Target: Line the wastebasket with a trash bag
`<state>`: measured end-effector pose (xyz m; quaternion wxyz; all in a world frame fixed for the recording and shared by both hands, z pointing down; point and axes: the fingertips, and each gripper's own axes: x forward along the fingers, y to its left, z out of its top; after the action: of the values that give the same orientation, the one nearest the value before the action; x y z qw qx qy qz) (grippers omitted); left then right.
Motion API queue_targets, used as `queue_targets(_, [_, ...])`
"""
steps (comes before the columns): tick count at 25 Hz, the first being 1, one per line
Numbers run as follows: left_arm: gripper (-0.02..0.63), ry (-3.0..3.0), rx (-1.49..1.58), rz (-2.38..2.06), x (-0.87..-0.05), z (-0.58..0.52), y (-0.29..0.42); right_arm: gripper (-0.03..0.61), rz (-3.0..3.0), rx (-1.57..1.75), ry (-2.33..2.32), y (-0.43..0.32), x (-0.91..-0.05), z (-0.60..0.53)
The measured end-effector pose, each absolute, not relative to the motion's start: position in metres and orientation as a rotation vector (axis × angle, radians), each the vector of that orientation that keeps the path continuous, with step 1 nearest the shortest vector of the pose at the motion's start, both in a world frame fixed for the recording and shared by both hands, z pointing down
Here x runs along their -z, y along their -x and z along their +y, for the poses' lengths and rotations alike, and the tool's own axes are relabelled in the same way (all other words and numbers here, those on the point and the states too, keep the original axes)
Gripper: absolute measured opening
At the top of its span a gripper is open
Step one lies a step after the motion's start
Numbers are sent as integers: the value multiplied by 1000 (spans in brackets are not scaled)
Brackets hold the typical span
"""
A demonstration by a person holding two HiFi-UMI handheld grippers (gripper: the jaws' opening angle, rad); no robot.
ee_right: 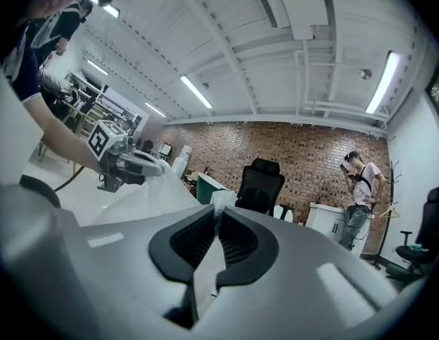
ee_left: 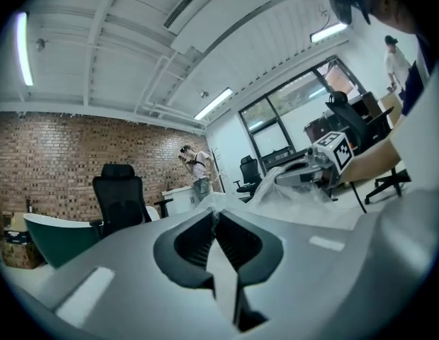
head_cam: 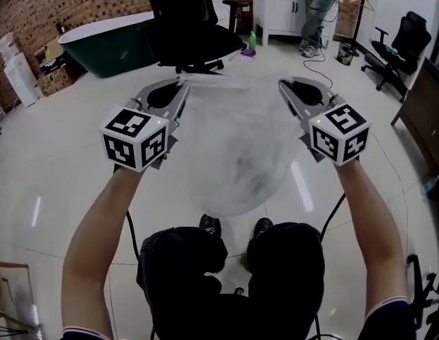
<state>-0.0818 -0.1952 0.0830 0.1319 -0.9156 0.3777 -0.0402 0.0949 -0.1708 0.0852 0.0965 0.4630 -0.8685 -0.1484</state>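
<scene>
A clear, thin trash bag [head_cam: 237,147] hangs spread between my two grippers, billowing down in front of my legs. My left gripper [head_cam: 183,87] is shut on the bag's rim at the left; the film [ee_left: 214,202] shows pinched between its dark pads. My right gripper [head_cam: 283,85] is shut on the rim at the right, with the film [ee_right: 221,202] caught between its pads. Both grippers point level, away from me. From the left gripper view the right gripper [ee_left: 315,163] shows with bag film [ee_left: 290,186] trailing from it. No wastebasket is in view.
A black office chair [head_cam: 195,30] stands just beyond the bag. Behind it are a dark green bathtub [head_cam: 99,41] and a white cabinet [head_cam: 283,9] with a person [head_cam: 318,13] beside it. Another chair [head_cam: 400,44] is at the far right. Cables hang by my legs.
</scene>
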Motion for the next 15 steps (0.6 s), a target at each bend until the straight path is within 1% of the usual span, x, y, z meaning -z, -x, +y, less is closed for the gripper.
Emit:
queue_targets(8, [11,2680,85,962,-74,-245,19,2,-2524,491,-1472,-141,-57,-201])
queue_targets(15, [11,2706,62,940,-82,-271,-11,2,-2525,484,-1483,-157,-64,-223])
